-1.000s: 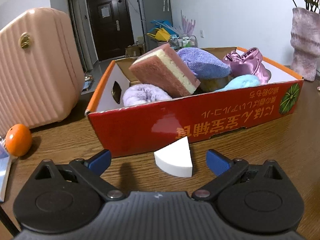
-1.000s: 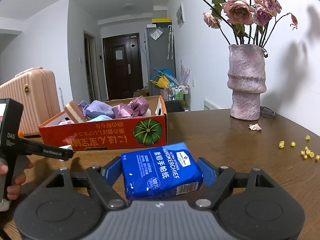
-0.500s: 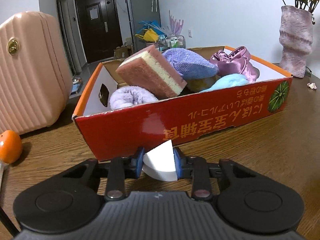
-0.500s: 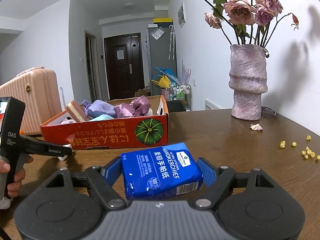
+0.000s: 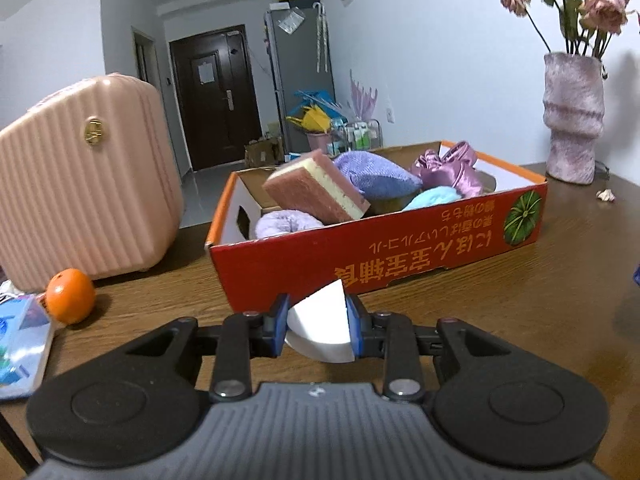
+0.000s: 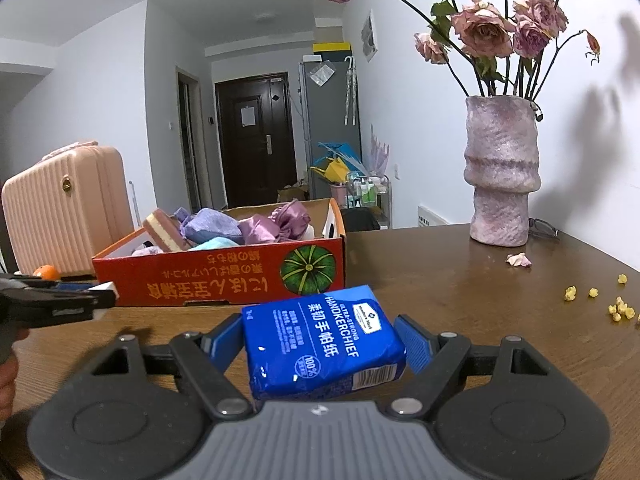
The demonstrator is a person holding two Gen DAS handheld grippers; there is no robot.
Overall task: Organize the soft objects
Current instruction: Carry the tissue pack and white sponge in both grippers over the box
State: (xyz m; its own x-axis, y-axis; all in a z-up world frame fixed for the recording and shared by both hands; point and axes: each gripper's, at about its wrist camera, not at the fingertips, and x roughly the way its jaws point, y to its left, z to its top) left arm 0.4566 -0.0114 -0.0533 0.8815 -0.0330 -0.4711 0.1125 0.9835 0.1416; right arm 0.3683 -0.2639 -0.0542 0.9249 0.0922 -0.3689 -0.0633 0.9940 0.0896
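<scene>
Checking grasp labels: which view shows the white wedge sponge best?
Left wrist view: the white wedge sponge sits large, pinched in the left hand-held gripper. The right wrist view shows only a white sliver at that gripper's tip.

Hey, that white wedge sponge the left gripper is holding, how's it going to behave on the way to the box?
The white wedge sponge looks like light foam, so it probably lifts easily. The left gripper is shut on its slanting sides, so it might squeeze forward or slip. Its shape looks intact between the pads, suggesting it should spring back once dropped in the red box.
</scene>
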